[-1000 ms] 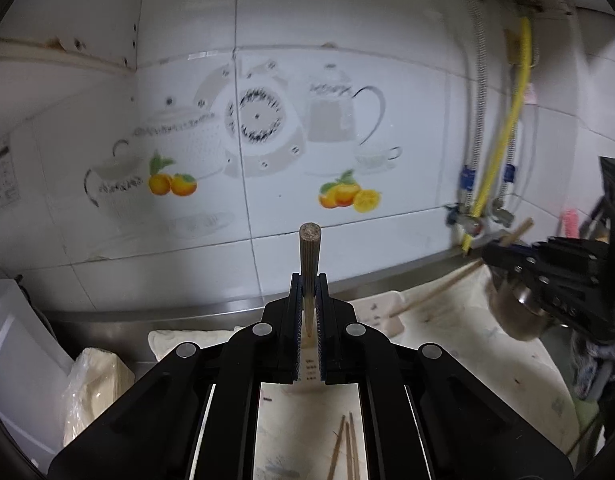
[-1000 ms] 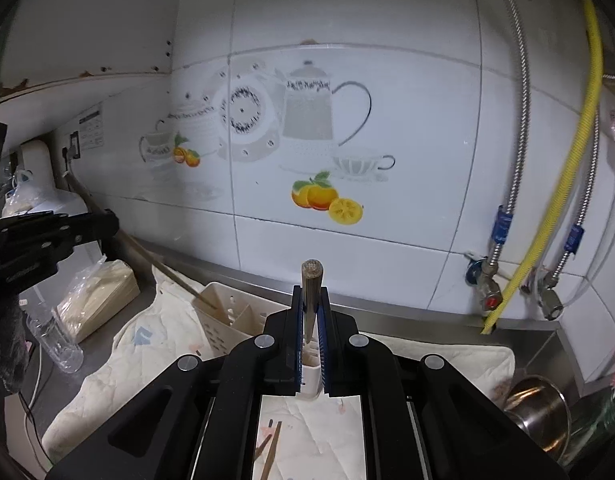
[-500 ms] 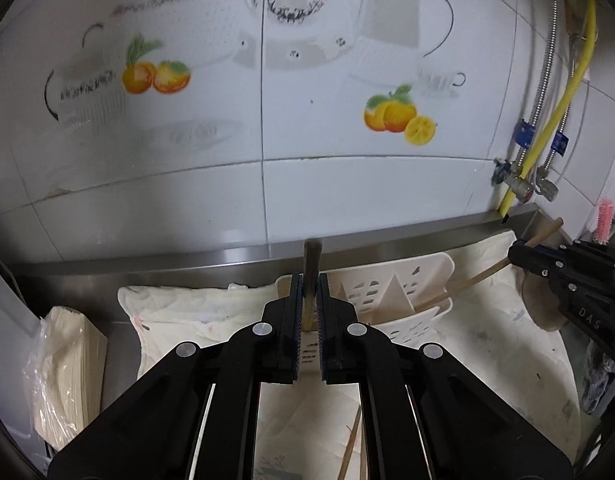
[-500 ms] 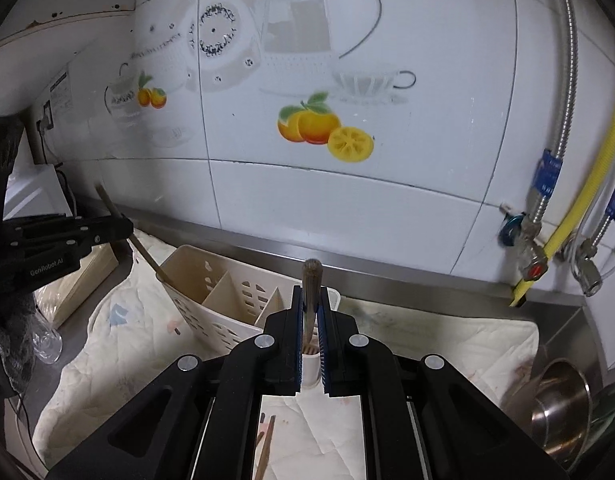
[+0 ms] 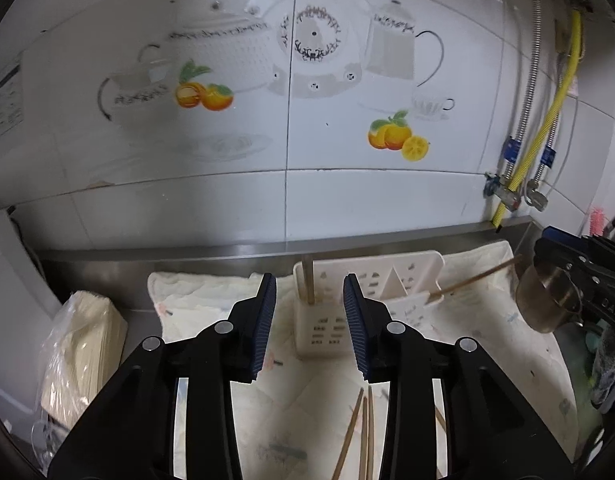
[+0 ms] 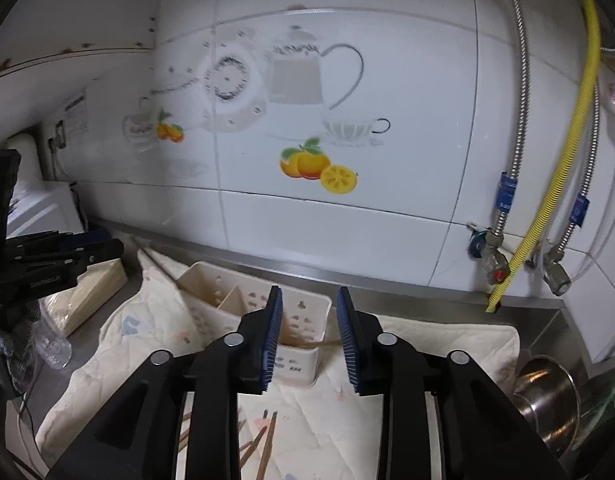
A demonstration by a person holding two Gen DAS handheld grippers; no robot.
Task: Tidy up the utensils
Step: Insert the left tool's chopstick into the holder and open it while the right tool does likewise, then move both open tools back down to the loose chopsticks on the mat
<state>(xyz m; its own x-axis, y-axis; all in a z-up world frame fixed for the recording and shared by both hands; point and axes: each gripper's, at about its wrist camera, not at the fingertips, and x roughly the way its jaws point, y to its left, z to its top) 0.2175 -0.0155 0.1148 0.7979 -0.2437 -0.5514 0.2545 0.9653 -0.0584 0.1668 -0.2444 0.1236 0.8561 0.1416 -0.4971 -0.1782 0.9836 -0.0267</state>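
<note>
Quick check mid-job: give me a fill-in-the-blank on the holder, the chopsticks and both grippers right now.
1. The left gripper is ____.
2. One chopstick stands in the cream ____.
3. The loose chopsticks lie on the ____.
4. The metal ____ sits right of the right gripper.

Missing words: open; utensil holder; cloth; pot

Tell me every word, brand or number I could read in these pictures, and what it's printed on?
"DAS": on the right gripper, the rest cut off.
White lettering on the left gripper: too blurred to read.
Printed notice on the wall tiles: too small to read.
</note>
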